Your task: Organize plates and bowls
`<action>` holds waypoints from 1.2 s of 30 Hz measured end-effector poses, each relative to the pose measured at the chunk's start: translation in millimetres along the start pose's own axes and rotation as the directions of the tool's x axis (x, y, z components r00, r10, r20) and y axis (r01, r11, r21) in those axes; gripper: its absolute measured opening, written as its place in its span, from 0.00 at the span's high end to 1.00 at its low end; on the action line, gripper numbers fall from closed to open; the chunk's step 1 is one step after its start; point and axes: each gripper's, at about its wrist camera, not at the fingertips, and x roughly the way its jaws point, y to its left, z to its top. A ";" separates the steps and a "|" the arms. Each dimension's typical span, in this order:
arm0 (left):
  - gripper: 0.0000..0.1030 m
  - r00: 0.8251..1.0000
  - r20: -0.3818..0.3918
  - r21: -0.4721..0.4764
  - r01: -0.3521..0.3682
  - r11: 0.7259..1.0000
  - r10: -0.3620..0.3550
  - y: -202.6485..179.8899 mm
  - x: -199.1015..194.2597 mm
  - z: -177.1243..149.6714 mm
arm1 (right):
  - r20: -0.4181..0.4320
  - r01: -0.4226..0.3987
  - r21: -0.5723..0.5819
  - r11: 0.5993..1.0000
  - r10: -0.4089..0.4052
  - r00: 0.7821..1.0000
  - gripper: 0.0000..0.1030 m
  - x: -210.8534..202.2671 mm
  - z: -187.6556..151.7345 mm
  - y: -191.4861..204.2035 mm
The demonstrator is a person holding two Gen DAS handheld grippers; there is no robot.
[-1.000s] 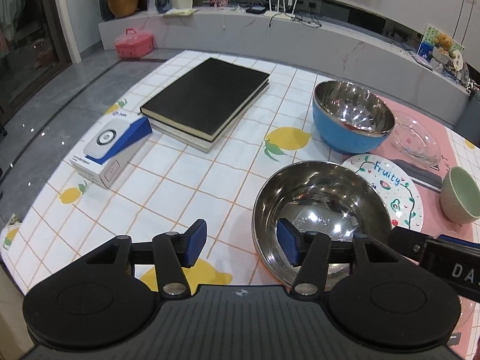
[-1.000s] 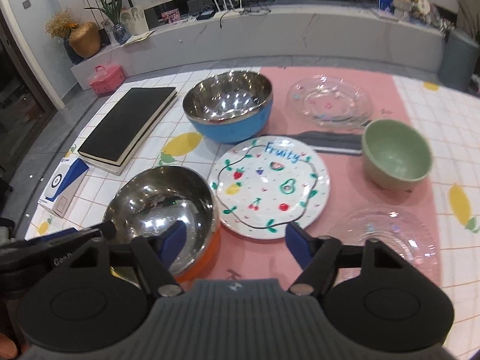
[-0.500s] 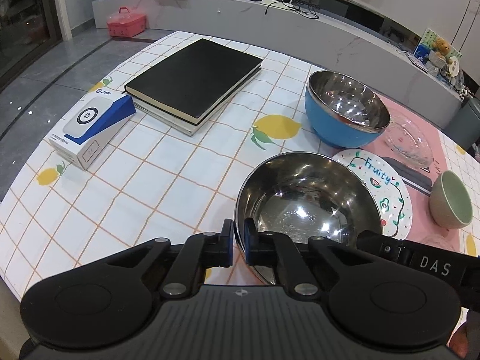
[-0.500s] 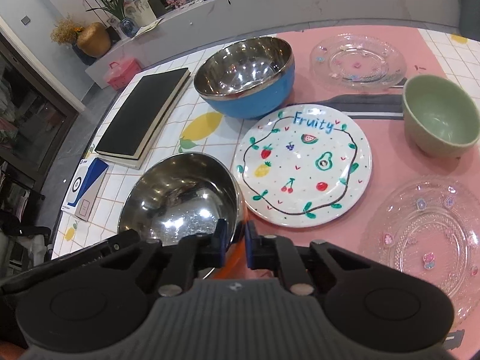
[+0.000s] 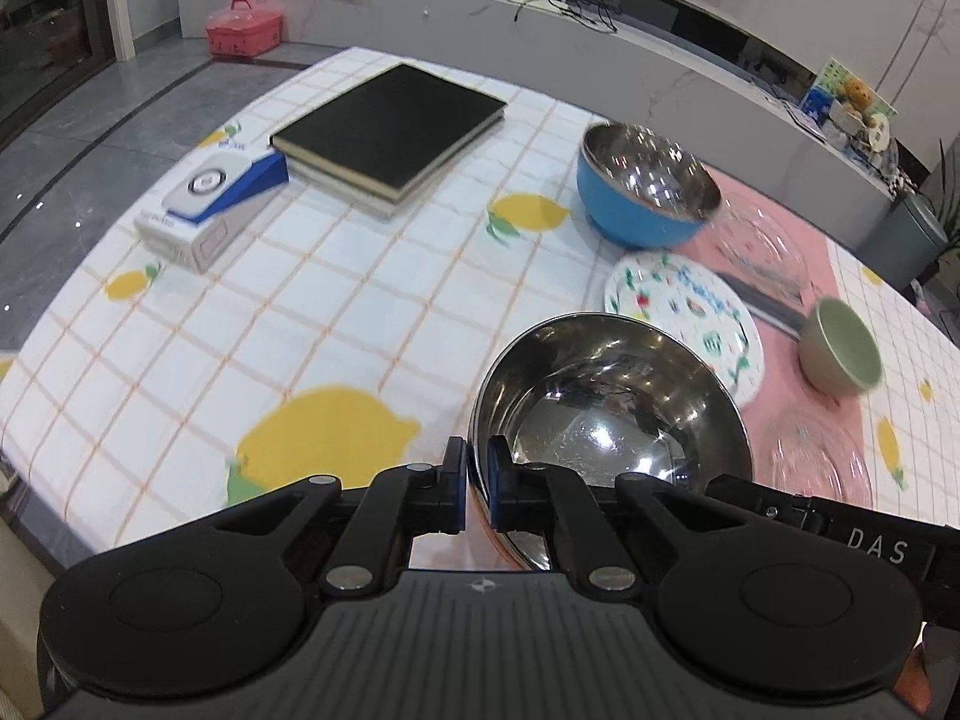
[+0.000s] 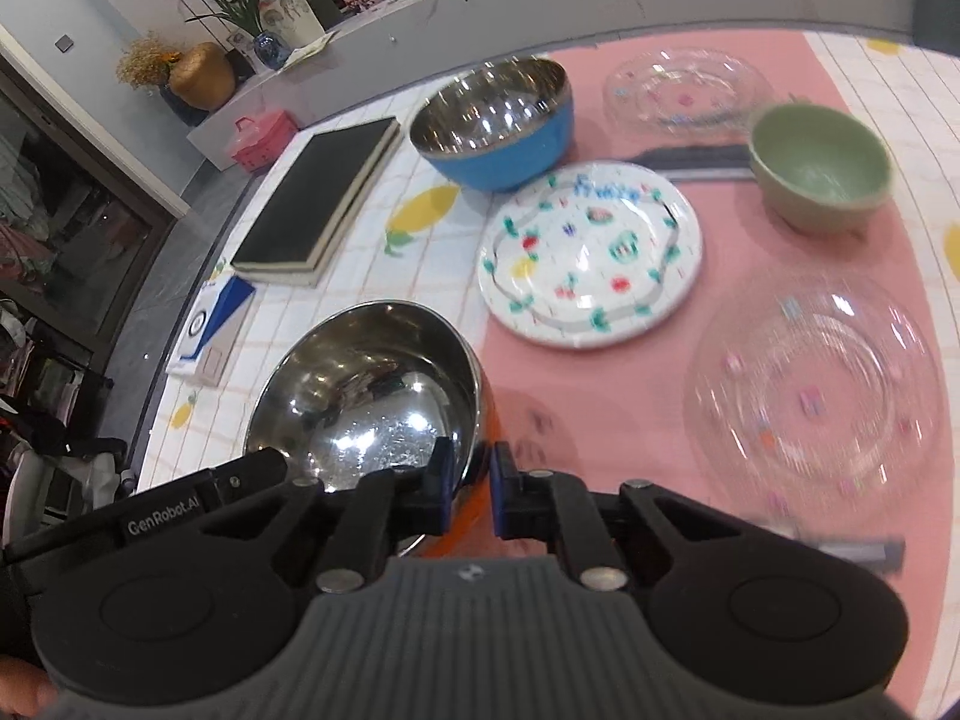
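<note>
Both grippers now pinch the rim of the orange-sided steel bowl [image 5: 612, 408], where a second ago their jaws stood spread: the left gripper [image 5: 477, 483] on its left edge, the right gripper [image 6: 465, 489] on its right. The bowl sits just beside the fruit-patterned plate [image 6: 591, 252], closer to the cameras than before.
</note>
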 end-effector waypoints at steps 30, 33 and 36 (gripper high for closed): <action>0.96 1.000 0.000 0.104 0.000 0.995 0.000 -8.6 3.6 -35.8 | 0.001 0.012 0.030 0.999 -0.013 1.000 0.88 -11.8 -44.3 -15.2; 0.96 1.000 0.002 0.114 -0.010 0.993 0.009 -8.0 4.8 -32.6 | 0.002 0.008 0.034 0.999 -0.008 1.000 0.88 -8.4 -41.8 -14.1; 0.96 1.000 0.006 0.126 -0.018 0.992 0.018 -9.6 6.5 -30.1 | 0.012 0.016 0.019 1.000 -0.016 1.000 0.88 -6.1 -40.2 -11.7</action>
